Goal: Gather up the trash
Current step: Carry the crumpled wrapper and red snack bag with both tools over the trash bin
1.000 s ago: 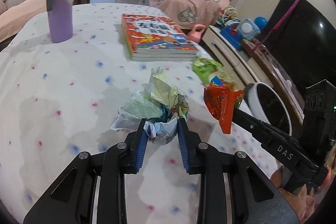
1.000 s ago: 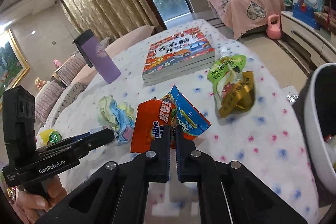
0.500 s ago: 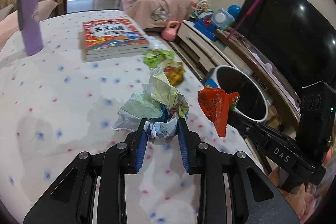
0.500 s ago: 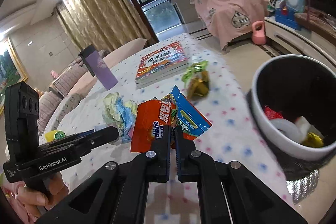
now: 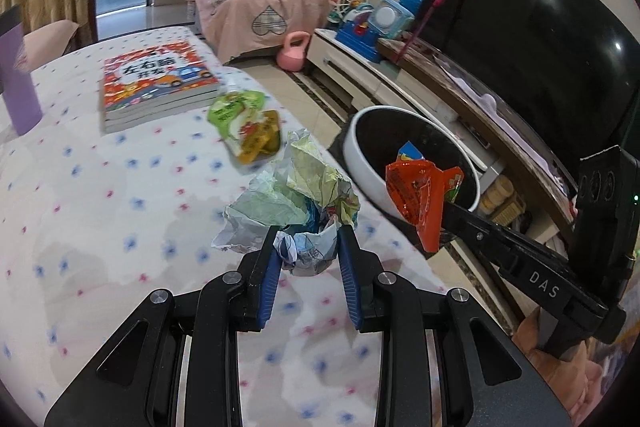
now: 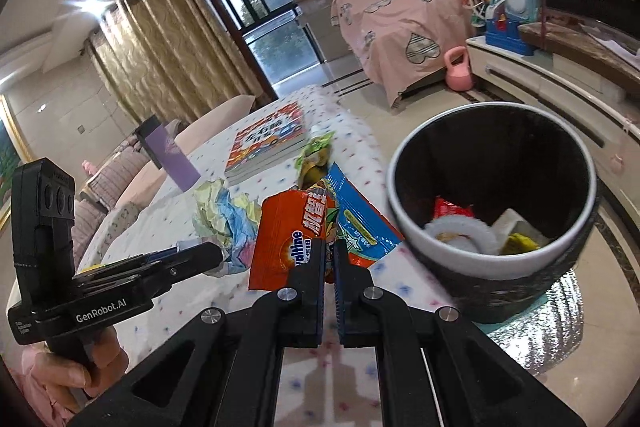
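"Which claw is nearer the bin?"

"The right claw point(image 6: 329, 259), pressed together on an orange snack wrapper point(image 6: 290, 235) with a blue wrapper point(image 6: 362, 227) alongside it; whether the blue one is pinched too, I cannot tell. The black bin with a white rim point(image 6: 492, 187) stands on the floor just off the worktop point(image 5: 120, 187) edge, to the right of and slightly beyond that claw, its mouth open upward."

"And the left claw?"

"The left claw point(image 5: 307, 247) pinches a crumpled paper wad point(image 5: 296, 199) above the worktop; the bin lies to its far right, past the right claw. A green pouch point(image 5: 244, 123) lies farther along the worktop, beside the stacked books point(image 5: 156, 83)."
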`<act>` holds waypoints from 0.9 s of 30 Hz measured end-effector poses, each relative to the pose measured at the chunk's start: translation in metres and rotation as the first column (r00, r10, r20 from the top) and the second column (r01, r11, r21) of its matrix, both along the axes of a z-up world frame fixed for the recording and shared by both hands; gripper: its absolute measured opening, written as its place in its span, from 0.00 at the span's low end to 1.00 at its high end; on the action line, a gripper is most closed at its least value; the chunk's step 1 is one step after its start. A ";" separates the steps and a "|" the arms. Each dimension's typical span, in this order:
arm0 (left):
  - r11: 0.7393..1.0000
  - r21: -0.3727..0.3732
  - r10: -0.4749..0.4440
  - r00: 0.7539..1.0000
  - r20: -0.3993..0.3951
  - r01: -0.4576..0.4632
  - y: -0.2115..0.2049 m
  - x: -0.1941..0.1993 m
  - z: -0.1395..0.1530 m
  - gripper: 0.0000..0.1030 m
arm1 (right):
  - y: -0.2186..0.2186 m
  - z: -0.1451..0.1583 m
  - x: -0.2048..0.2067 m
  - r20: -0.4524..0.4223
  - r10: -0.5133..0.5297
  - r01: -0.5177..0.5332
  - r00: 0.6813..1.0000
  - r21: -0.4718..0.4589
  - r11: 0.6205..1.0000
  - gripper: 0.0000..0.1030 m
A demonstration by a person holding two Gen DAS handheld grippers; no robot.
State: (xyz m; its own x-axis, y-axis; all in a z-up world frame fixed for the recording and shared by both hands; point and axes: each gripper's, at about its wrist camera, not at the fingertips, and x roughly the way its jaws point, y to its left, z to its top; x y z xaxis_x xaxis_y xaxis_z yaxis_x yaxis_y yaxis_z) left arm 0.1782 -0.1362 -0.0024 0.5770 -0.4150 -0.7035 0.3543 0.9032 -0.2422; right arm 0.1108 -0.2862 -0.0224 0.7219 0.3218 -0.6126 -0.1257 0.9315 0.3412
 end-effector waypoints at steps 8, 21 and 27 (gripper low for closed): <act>0.998 0.017 -0.056 0.998 0.016 0.055 -0.035 0.001 0.006 0.26 | -0.032 0.005 -0.005 0.015 -0.058 0.058 0.998 -0.004 0.998 0.04; 0.992 0.048 -0.117 0.993 0.028 0.115 -0.075 0.008 0.011 0.26 | -0.072 0.012 -0.008 0.035 -0.140 0.141 0.989 -0.014 0.990 0.04; 0.990 0.059 -0.133 0.991 0.028 0.131 -0.091 0.013 0.013 0.26 | -0.086 0.012 -0.003 0.036 -0.159 0.159 0.987 -0.020 0.987 0.04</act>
